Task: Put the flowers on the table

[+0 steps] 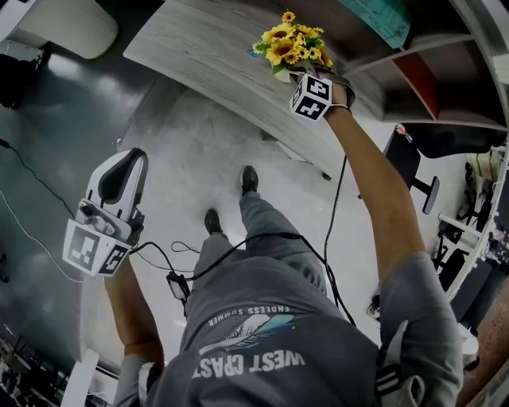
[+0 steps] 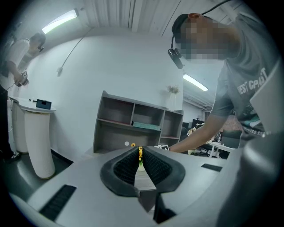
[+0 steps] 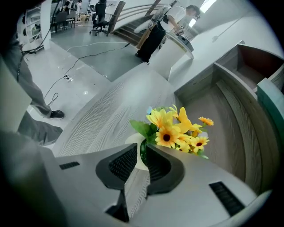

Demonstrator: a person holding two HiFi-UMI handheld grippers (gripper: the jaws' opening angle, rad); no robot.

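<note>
A bunch of yellow sunflowers (image 1: 293, 44) with green leaves stands in a small white pot (image 1: 281, 77) on the grey wood-grain table (image 1: 199, 48), near its far edge. My right gripper (image 1: 288, 74) reaches over the table to the bunch. In the right gripper view the flowers (image 3: 175, 128) rise just past my right gripper (image 3: 142, 150), whose jaws are shut on the green stems above the pot (image 3: 132, 142). My left gripper (image 1: 135, 156) hangs low over the floor, shut and empty. The left gripper view shows the flowers (image 2: 140, 153) far off beyond the left gripper (image 2: 139, 151).
A grey shelf unit (image 1: 413, 63) stands behind the table, with a teal item (image 1: 386, 17) on it. A white rounded pedestal (image 1: 71, 24) is at the upper left. Black cables (image 1: 183, 254) lie on the floor by the person's feet. An office chair (image 1: 413, 167) is at the right.
</note>
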